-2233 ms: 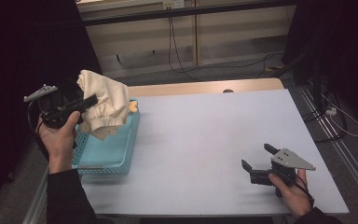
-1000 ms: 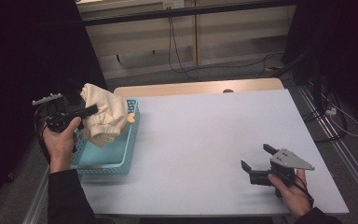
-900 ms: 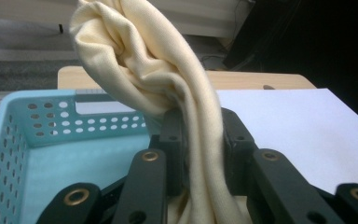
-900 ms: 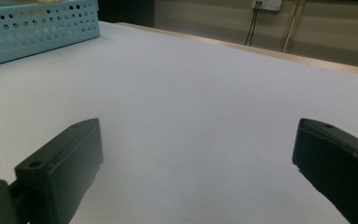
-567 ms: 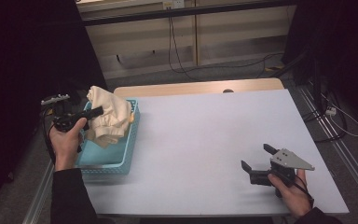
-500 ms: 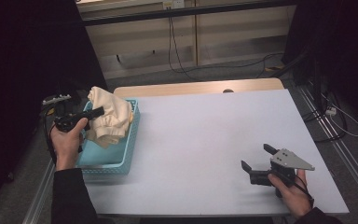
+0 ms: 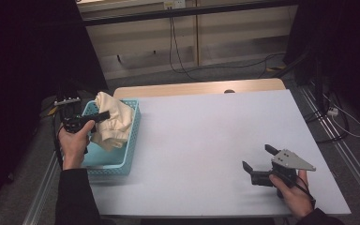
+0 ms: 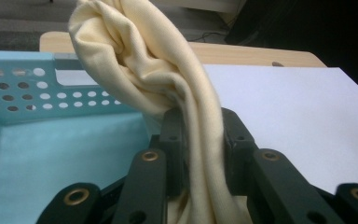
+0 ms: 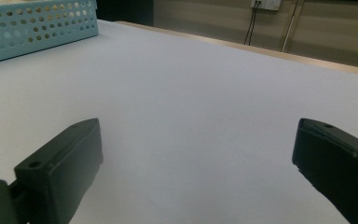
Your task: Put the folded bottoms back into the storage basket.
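Your left gripper (image 7: 104, 115) has its jaws pinched on the cream cloth (image 7: 114, 123), which hangs bunched over the blue basket (image 7: 107, 161), probably not settled inside. Lowering and releasing remain. Your right gripper (image 7: 258, 163) rests spread wide on the white table (image 7: 201, 136). One cloth, one basket.

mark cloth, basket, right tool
cloth (image 8: 168, 79), left gripper view, on the bunched folds above the jaws
basket (image 7: 108, 168), high view, on its near rim
right tool (image 7: 258, 161), high view, midway between its open jaw tips
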Tool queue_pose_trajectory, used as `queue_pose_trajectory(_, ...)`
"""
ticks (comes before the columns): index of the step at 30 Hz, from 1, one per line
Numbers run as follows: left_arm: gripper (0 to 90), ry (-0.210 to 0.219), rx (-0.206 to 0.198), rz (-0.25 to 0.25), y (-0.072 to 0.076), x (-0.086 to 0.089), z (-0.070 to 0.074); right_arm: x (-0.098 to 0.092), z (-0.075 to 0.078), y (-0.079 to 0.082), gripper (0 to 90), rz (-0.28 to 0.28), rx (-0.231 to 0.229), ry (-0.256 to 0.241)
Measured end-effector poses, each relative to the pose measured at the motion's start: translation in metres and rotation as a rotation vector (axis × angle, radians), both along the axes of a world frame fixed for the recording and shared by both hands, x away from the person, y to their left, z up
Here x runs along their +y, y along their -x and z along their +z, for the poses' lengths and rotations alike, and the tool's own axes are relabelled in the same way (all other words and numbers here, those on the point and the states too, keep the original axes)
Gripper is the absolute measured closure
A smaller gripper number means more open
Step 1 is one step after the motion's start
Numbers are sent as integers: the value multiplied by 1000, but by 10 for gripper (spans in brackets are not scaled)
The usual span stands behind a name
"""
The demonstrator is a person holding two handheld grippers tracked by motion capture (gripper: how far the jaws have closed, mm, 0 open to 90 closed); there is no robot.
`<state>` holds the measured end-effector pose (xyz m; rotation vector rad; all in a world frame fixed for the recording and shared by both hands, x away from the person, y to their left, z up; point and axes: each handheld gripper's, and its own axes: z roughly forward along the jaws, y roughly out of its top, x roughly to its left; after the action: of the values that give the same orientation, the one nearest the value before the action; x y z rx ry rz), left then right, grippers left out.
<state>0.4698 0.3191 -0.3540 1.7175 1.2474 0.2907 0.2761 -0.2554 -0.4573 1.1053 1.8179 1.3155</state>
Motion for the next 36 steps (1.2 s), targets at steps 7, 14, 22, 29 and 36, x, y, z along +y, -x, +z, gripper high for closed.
queue_pose_trajectory(7,743,3,25,-5,-4,-1,-7,0,0,0,12,0,0,1)
queue_pose_trajectory(14,741,24,42,9,-6,3,-15,0,0,0,12,5,2,0)
queue_pose_trajectory(22,741,21,63,11,-9,3,-22,0,0,-1,12,5,2,0)
queue_pose_trajectory(29,738,-30,88,25,-12,5,-29,0,0,-1,12,6,1,0)
queue_pose_trajectory(36,737,-16,99,29,-13,9,-33,0,0,-1,12,5,0,0)
